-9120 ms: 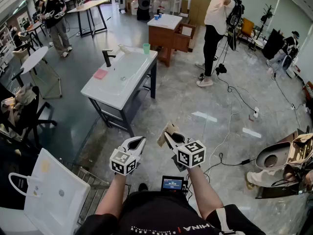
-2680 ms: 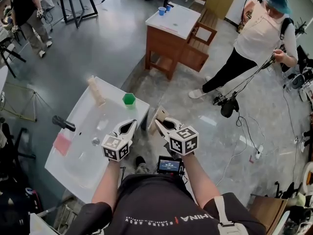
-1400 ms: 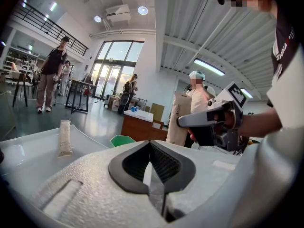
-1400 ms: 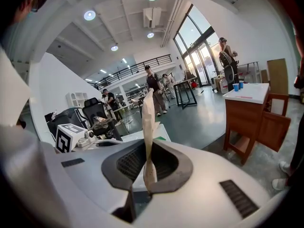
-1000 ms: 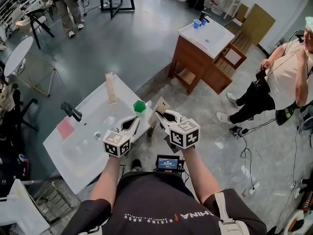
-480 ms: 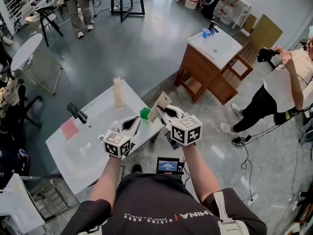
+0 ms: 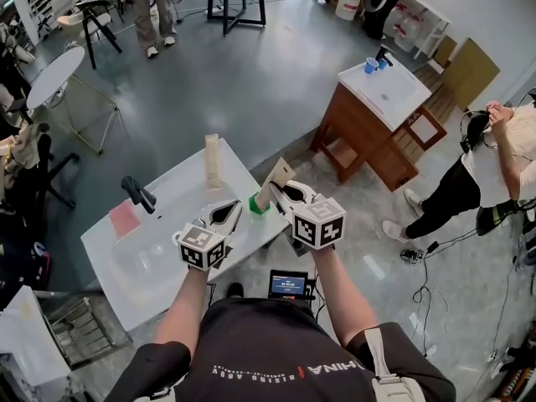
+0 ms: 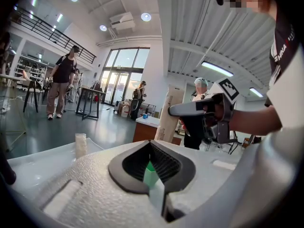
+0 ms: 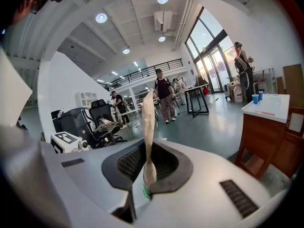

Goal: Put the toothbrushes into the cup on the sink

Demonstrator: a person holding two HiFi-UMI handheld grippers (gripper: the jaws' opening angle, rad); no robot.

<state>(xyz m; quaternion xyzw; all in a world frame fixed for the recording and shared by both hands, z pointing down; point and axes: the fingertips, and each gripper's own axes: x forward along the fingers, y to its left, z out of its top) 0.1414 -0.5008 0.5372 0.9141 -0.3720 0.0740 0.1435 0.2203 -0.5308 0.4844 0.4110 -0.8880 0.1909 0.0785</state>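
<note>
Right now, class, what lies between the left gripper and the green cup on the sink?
Nothing: in the head view only a short bare strip of the white sink separates the left gripper from the green cup.

Two hand-held grippers (image 7: 236,208) (image 7: 276,188), two cardboard packets (image 7: 213,161) (image 7: 274,177), one green cup (image 7: 256,206) — two sinks (image 7: 159,245) (image 7: 390,95), one black faucet (image 7: 138,194)

held pack: flat tan card pack (image 7: 275,181), clamped at its lower end between the right gripper's (image 7: 282,194) jaws; it stands tilted over the sink's right corner and in front of the cup. Its contents cannot be made out.
standing pack: tan pack (image 7: 213,162), upright on the sink's far edge and apart from the cup.
cup: small and green (image 7: 256,204), upright on the sink's right corner, partly hidden.
sink: white rectangular top (image 7: 180,193) with a shallow basin.
</note>
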